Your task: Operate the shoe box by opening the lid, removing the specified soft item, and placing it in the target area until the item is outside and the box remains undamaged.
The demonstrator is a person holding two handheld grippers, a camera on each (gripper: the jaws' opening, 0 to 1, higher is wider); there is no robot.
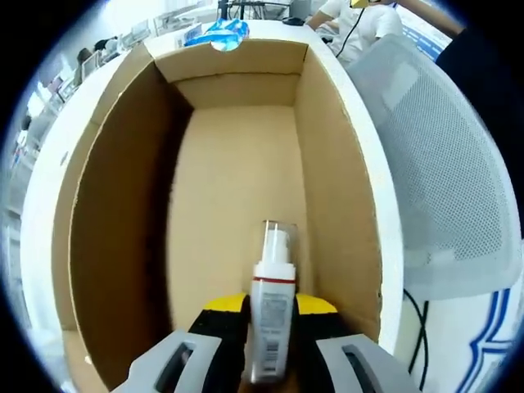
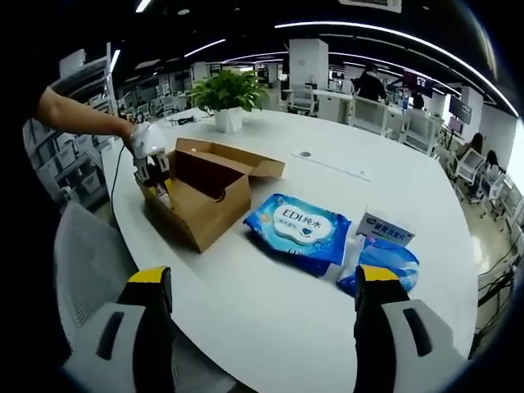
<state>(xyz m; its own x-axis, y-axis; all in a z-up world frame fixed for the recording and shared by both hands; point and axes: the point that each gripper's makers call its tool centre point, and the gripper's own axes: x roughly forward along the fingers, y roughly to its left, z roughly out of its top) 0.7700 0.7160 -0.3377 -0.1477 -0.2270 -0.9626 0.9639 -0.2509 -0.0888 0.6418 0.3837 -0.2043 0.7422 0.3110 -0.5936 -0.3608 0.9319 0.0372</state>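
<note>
Pinched between my left gripper [image 1: 270, 327] jaws was a white spray bottle [image 1: 272, 315], inside the open brown cardboard shoe box [image 1: 336, 164] near the white table's [image 2: 327, 327] edge; my right gripper [image 2: 262, 327] hung spread, empty. Lid opened; lifting out and placing remained.

Brown box, white bottle
You're seeing a brown cardboard shoe box [image 1: 237, 205], a white red-banded bottle [image 1: 272, 315], blue wipes packs [image 2: 299, 227] lying on the white table [image 2: 270, 327].
</note>
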